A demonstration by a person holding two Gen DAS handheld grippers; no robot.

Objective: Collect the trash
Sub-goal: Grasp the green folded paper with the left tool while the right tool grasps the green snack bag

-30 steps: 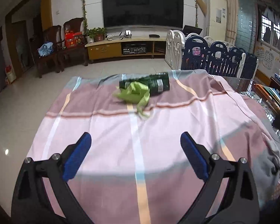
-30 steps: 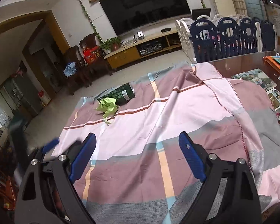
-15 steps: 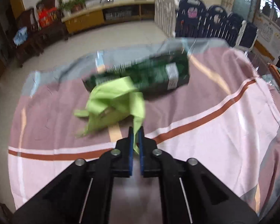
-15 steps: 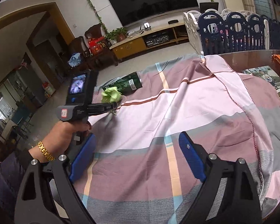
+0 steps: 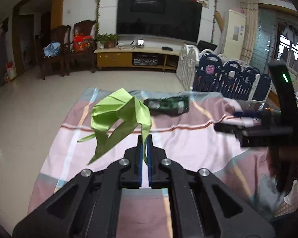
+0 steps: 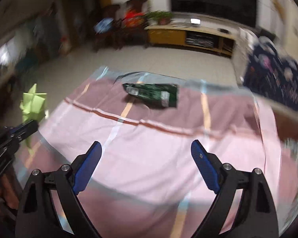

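A crumpled green paper (image 5: 121,113) hangs in the air above the table, its lower corner pinched between the blue pads of my left gripper (image 5: 144,150), which is shut on it. In the right wrist view the same green paper (image 6: 33,105) shows at the far left, held by the left gripper (image 6: 27,127). A dark green snack packet (image 6: 152,95) lies flat on the pink striped tablecloth (image 6: 168,158) near its far edge; the left wrist view shows the snack packet (image 5: 168,104) too. My right gripper (image 6: 146,149) is open and empty, short of the packet.
The right hand-held device (image 5: 268,127) crosses the right side of the left wrist view. A blue and white play fence (image 5: 224,75) stands past the table's far right corner. Beyond lie tiled floor, a TV cabinet (image 5: 133,58) and wooden chairs.
My left gripper went to the green paper, shut on its corner, then lifted it off the cloth and drew back. My right gripper swung left, now facing the packet.
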